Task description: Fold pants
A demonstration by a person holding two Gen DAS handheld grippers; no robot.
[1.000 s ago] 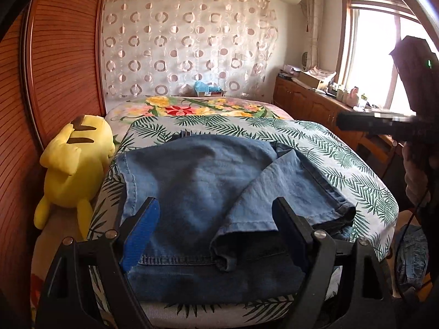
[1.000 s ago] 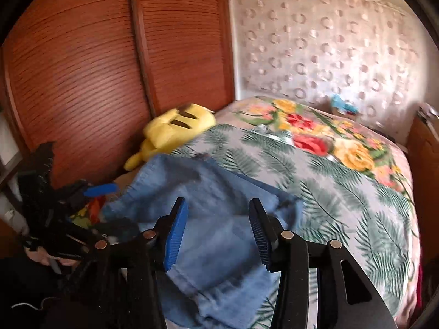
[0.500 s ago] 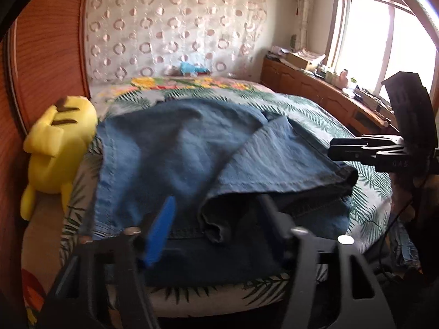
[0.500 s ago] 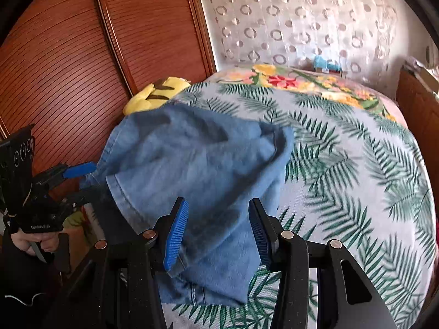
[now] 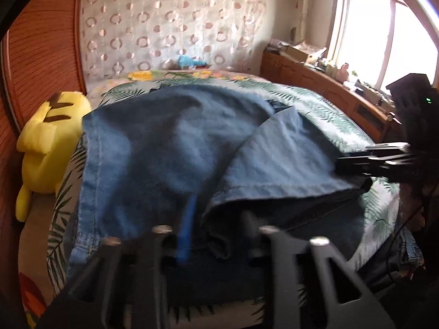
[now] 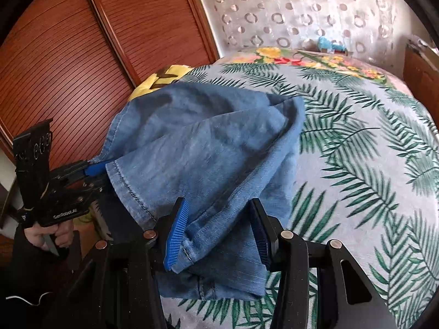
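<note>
Blue denim pants point(image 5: 170, 148) lie partly folded on the palm-print bed, with a leg hem point(image 5: 274, 194) doubled back on top. My left gripper point(image 5: 216, 230) is at the near edge, its jaws narrowed around the hem fold, blurred. In the right wrist view the pants point(image 6: 208, 148) fill the middle. My right gripper point(image 6: 219, 233) is open, its blue pads straddling the denim edge. The left gripper point(image 6: 96, 171) shows there at the pants' left edge, its fingers against the cloth. The right gripper point(image 5: 356, 161) shows in the left wrist view at the hem's right corner.
A yellow plush toy point(image 5: 46, 142) lies left of the pants against the wooden wardrobe point(image 6: 96, 41). The bedspread point(image 6: 370, 150) extends right and far. A wooden sideboard point(image 5: 315, 82) with clutter stands under the window. A small blue toy point(image 5: 189, 61) sits at the headboard.
Both grippers moved in toward the pants' near edge. The left gripper's jaws narrowed from wide open to around the hem fold. The right gripper came down over the denim.
</note>
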